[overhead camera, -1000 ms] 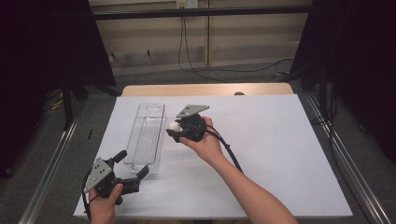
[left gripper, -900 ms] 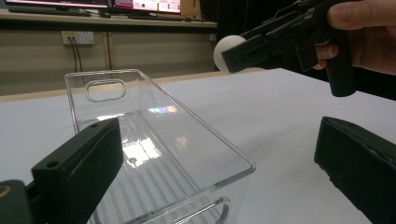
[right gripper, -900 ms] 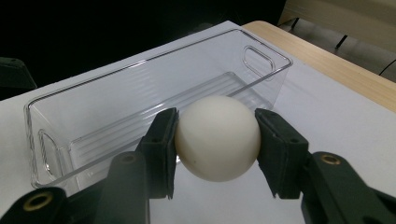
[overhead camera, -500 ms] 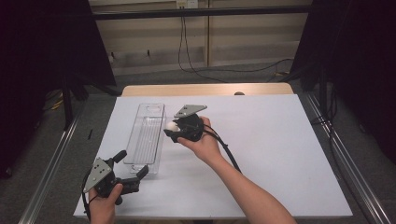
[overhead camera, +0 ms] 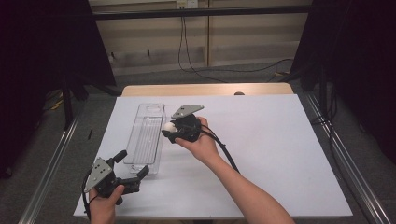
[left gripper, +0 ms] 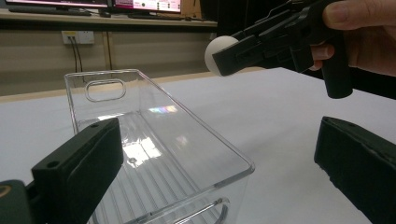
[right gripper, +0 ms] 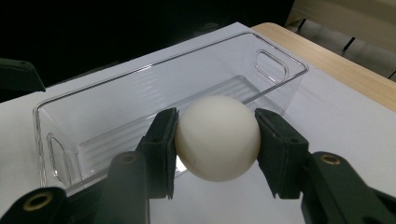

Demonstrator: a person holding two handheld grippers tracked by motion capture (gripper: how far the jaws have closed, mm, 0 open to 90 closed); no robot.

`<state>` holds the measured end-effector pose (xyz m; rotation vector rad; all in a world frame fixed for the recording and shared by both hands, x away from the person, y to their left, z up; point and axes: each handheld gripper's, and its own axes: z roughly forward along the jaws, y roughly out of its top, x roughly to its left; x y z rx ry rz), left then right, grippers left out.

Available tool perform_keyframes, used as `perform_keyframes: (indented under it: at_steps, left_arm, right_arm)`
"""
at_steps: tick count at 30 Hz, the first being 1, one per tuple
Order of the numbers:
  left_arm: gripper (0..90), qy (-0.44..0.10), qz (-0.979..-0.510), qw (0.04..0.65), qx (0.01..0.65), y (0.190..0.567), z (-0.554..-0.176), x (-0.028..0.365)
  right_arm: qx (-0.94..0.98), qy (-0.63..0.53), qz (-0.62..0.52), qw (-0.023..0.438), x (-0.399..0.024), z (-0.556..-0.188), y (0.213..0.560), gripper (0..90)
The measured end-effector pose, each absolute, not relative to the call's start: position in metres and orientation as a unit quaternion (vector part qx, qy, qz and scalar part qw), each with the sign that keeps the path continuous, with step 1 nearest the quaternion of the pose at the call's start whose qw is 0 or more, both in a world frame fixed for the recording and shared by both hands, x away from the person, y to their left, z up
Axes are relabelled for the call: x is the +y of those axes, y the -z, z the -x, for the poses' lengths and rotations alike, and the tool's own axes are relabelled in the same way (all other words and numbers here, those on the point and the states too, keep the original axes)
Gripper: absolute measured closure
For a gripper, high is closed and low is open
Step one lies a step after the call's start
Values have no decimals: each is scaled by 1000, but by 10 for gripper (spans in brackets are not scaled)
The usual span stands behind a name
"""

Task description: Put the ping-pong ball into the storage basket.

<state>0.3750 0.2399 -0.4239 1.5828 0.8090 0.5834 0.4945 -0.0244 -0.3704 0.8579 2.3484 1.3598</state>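
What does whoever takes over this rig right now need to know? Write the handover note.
Right gripper: jaws shut on the white ball, held above the table beside the clear bin.
Left gripper: jaws open, nothing in them, at the bin's near end.
Done: ball picked up.
Left: the ball is not yet in the bin; probably move it over the bin and release.

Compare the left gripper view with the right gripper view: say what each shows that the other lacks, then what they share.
Left gripper view alone: its own two wide-open black jaws low in the frame, the person's hand around the right gripper, a wall socket and monitors behind.

Right gripper view alone: both pads pressed on the sides of the white ball, and the table's wooden edge.

Both share: the ball, the empty clear plastic bin with cut-out handles, and the white table cover.
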Motion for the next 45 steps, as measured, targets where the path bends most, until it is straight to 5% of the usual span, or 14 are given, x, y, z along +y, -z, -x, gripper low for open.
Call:
perform_keyframes:
  at_steps: [45]
  left_arm:
    - [14, -242, -680, 593, 355, 425, -377, 241]
  right_arm:
    - [823, -472, -286, 137, -3, -494, 377, 513]
